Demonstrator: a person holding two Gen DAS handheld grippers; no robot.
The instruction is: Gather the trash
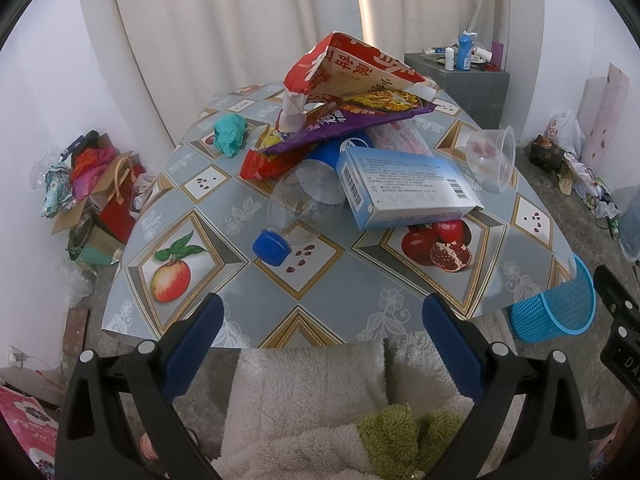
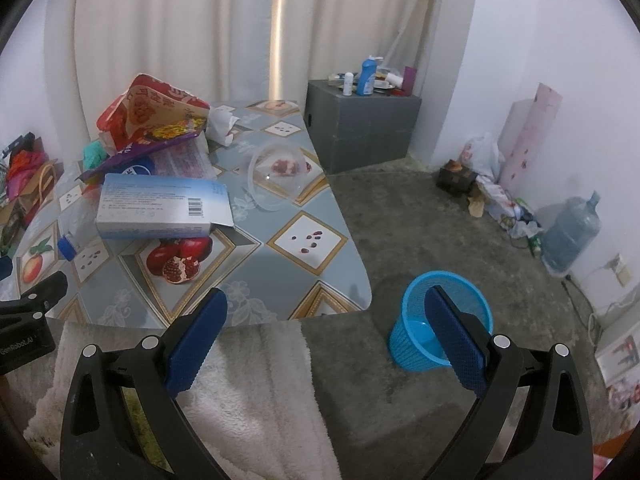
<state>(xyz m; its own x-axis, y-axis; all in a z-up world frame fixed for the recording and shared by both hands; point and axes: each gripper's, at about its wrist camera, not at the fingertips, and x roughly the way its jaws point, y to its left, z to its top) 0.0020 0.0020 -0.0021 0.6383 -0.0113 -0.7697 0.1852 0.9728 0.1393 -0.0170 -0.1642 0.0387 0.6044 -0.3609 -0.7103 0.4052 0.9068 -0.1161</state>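
Observation:
Trash lies heaped on a fruit-print table (image 1: 248, 284) (image 2: 304, 276): a red paper bag (image 1: 352, 64) (image 2: 152, 112), a purple snack wrapper (image 1: 348, 124), a light blue carton (image 1: 404, 184) (image 2: 160, 204), a clear bottle with a blue cap (image 1: 270, 246), a teal crumpled wad (image 1: 230, 134) and a clear plastic bowl (image 1: 494, 156) (image 2: 280, 174). A blue mesh basket (image 2: 440, 328) (image 1: 556, 308) stands on the floor right of the table. My left gripper (image 1: 320, 320) is open before the table's near edge. My right gripper (image 2: 326, 316) is open too, holding nothing.
A grey cabinet (image 2: 360, 128) with bottles stands behind the table. Bags and boxes (image 1: 96, 184) clutter the floor at left. A water jug (image 2: 572, 232) and more bags line the right wall. A fleecy cream blanket (image 1: 312, 392) lies under both grippers.

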